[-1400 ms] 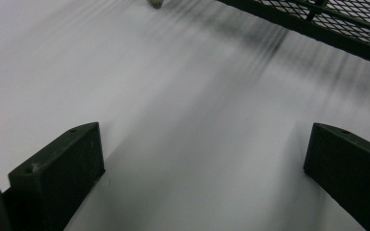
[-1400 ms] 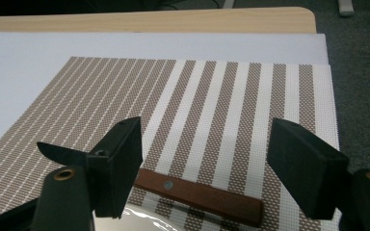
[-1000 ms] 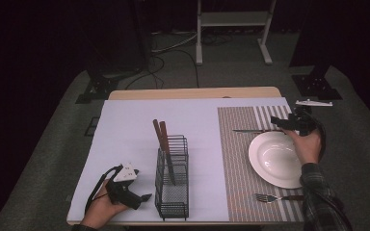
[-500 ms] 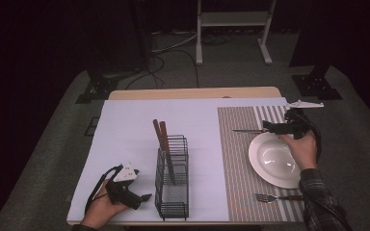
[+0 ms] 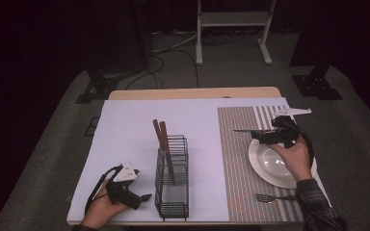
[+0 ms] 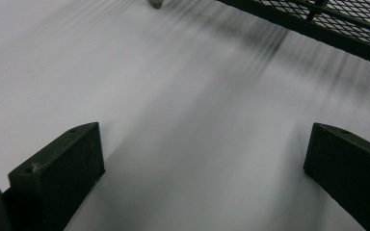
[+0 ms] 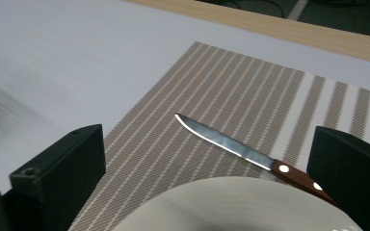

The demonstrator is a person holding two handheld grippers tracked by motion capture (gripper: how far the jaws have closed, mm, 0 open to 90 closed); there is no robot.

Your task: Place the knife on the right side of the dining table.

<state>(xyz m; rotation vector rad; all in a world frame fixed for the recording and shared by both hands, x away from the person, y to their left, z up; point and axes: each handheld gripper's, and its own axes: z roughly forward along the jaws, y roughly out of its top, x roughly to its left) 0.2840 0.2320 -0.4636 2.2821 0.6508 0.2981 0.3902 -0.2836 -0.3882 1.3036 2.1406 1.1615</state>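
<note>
Right gripper view is showing the knife (image 7: 241, 150) lying on the striped placemat (image 7: 212, 96) near the tabletop's far right corner, between the right claw's (image 7: 207, 178) just-widened, empty jaws.

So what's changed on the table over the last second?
The right hand-held gripper has slid left over the far rim of the plate. Its jaws have just been opening and are now wide apart with nothing between them; the knife lies free on the striped placemat. The left hand-held gripper, wire basket and fork stayed put.

Right claw (image 5: 255, 134) wider, off knife (image 7: 250, 153)
</note>
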